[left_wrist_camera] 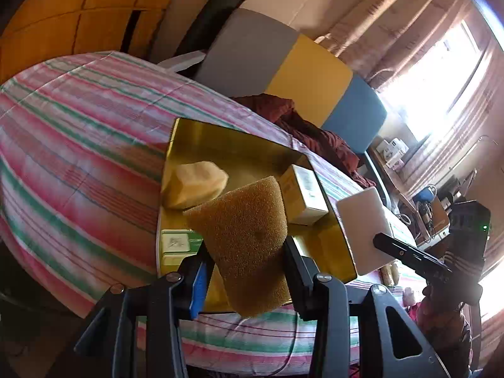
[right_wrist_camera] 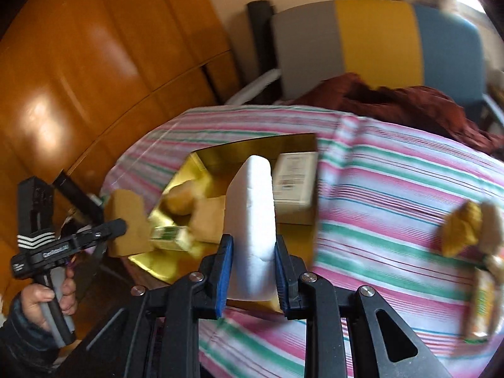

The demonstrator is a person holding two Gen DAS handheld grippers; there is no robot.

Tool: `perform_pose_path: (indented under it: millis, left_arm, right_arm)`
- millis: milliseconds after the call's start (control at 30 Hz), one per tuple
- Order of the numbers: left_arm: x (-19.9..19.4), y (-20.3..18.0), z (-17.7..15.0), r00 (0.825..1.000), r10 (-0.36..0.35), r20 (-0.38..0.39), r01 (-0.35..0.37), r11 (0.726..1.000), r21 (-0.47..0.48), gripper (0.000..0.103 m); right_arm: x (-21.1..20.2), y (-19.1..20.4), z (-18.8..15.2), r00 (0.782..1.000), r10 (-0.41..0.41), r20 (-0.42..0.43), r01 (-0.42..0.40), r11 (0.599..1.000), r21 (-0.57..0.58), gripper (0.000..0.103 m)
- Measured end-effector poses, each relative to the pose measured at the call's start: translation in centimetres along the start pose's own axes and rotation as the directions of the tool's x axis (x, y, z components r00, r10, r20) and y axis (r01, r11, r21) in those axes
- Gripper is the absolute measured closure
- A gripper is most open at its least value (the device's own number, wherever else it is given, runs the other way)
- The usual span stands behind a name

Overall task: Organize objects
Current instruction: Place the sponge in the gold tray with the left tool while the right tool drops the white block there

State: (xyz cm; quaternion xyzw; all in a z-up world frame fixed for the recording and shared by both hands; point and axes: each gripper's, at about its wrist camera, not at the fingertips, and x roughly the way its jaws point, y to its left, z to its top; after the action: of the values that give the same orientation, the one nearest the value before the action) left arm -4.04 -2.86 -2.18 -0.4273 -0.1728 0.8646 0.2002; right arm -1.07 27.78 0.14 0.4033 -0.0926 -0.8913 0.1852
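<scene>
My left gripper clamps a brown sponge and my right gripper pinches a white foam block, both over the gold tray on the striped bed, the block's long axis pointing away from me, its lower end hidden between my fingers

One gold tray sits on the striped bedspread, and inside it lie one pale foam lump, one white box and one green-and-white carton. Two grippers show — the left gripper with one brown sponge, the right gripper with one white foam block. Off to the side there's one mustard-yellow lump and one packet (blurred, so maybe more beside them).
</scene>
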Motion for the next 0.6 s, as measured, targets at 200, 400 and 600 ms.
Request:
perform_pose_path:
  millis: [200, 400, 600]
  left_arm:
    - [0.8, 1.2, -0.6, 0.999, 0.041, -0.031, -0.042, 0.999, -0.034, 0.049]
    - [0.3, 2.6, -0.5, 0.997, 0.073, -0.023, -0.075, 0.992, -0.097, 0.044]
    - [-0.6, 1.2, 0.0, 0.994, 0.110, 0.026, -0.108, 0.993, -0.056, 0.044]
  right_arm:
    - [4.3, 3.5, 0.6, 0.991, 0.113, -0.070, -0.117, 0.992, -0.055, 0.073]
    - [7.3, 3.6, -0.7, 0.984, 0.102, -0.146, -0.111, 0.992, -0.053, 0.045]
    - [6.9, 2.5, -1.9, 0.985, 0.080, -0.152, -0.083, 0.996, -0.012, 0.035]
